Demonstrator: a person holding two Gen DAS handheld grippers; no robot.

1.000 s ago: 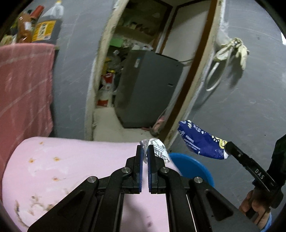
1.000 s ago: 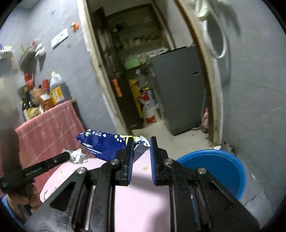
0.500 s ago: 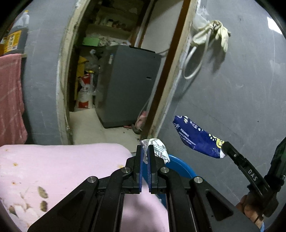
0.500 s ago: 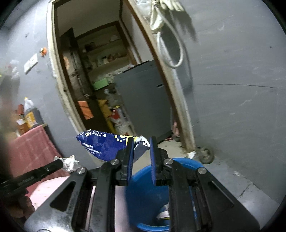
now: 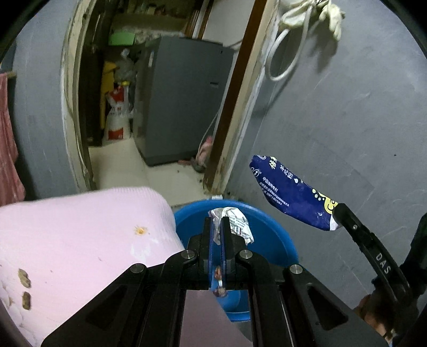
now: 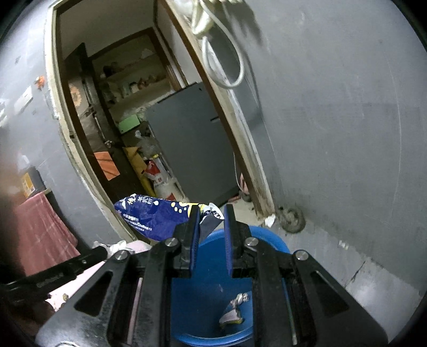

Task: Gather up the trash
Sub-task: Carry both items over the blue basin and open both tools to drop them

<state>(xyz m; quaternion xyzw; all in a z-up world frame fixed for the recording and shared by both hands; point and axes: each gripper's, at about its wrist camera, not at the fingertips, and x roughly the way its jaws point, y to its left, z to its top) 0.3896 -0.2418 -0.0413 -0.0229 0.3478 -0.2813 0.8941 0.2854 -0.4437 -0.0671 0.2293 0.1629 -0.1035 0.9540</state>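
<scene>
My left gripper (image 5: pixel 218 223) is shut on a crumpled white wrapper (image 5: pixel 234 217) and hangs over the blue basin (image 5: pixel 269 232) on the floor. My right gripper (image 6: pixel 211 213) is shut on one end of a blue snack bag (image 6: pixel 152 213), which sticks out to its left above the blue basin (image 6: pixel 267 235). In the left wrist view the same blue snack bag (image 5: pixel 288 194) and the right gripper (image 5: pixel 336 221) hang at the right, beside the basin. Crumpled wrappers (image 6: pixel 234 311) lie inside the basin.
A stained pink tablecloth (image 5: pixel 80 235) covers the table edge left of the basin. Behind is a doorway with a grey appliance (image 5: pixel 181 98) and cluttered shelves. A grey wall (image 6: pixel 333 133) stands on the right, with a white cord and gloves (image 5: pixel 309 16) hanging. A red cloth (image 6: pixel 40 229) hangs at left.
Both grippers have swung right and down off the pink table. The blue basin now lies under them, each still holding its piece of trash.
</scene>
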